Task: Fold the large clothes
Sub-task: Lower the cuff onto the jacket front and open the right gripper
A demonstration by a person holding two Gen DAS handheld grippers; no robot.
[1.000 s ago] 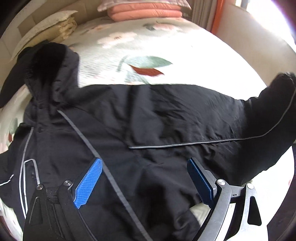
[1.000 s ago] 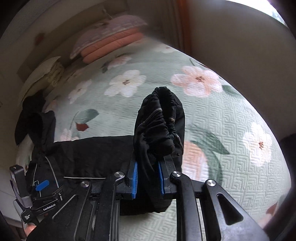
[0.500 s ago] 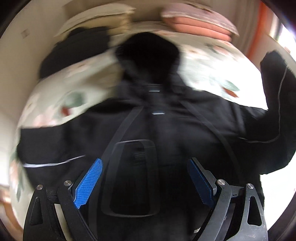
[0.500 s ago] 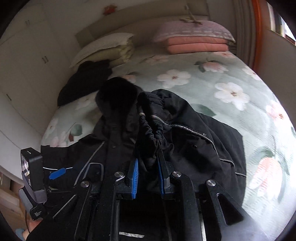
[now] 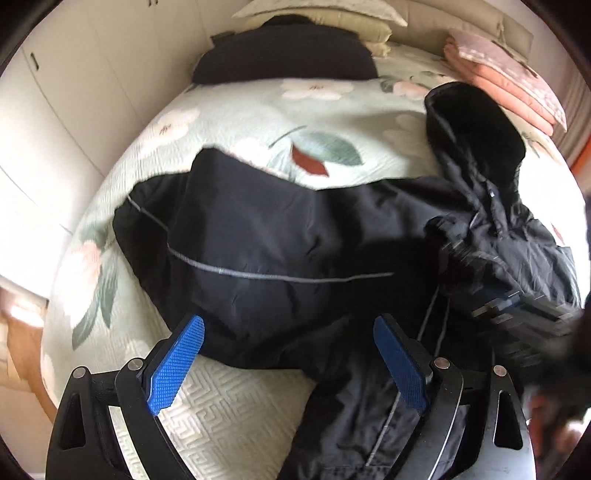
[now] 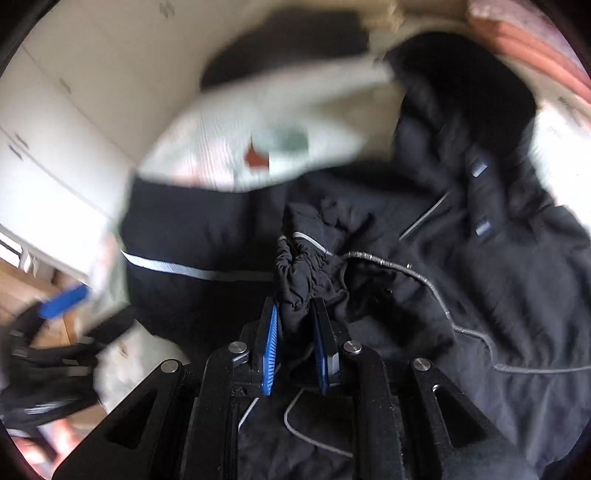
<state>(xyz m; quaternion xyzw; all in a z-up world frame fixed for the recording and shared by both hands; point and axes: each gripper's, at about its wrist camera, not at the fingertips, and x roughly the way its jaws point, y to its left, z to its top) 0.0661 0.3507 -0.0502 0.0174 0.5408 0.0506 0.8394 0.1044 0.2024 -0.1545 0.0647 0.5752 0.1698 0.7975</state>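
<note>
A black hooded jacket [image 5: 295, 240] with thin grey piping lies spread on the floral bedspread [image 5: 240, 118], its hood [image 5: 476, 136] toward the pillows. My left gripper [image 5: 288, 354] hangs open above the jacket's outstretched sleeve and lower edge, with nothing pinched. In the right wrist view my right gripper [image 6: 295, 325] has the gathered cuff of the other sleeve [image 6: 299, 269] between its blue pads, held over the jacket's chest. Its jaws are opening, and the cuff is still between them. The right gripper [image 5: 517, 306] shows blurred at the right of the left wrist view.
Folded pink blankets [image 5: 506, 77], cream pillows [image 5: 332, 18] and a dark garment [image 5: 284, 55] sit at the head of the bed. White wardrobe doors [image 5: 55, 110] run along the left side. The bed's near edge lies just below my left gripper.
My right gripper carried the sleeve cuff from the bed's right side across onto the jacket's body. My left gripper swept from over the jacket's middle to the other sleeve, staying open.
</note>
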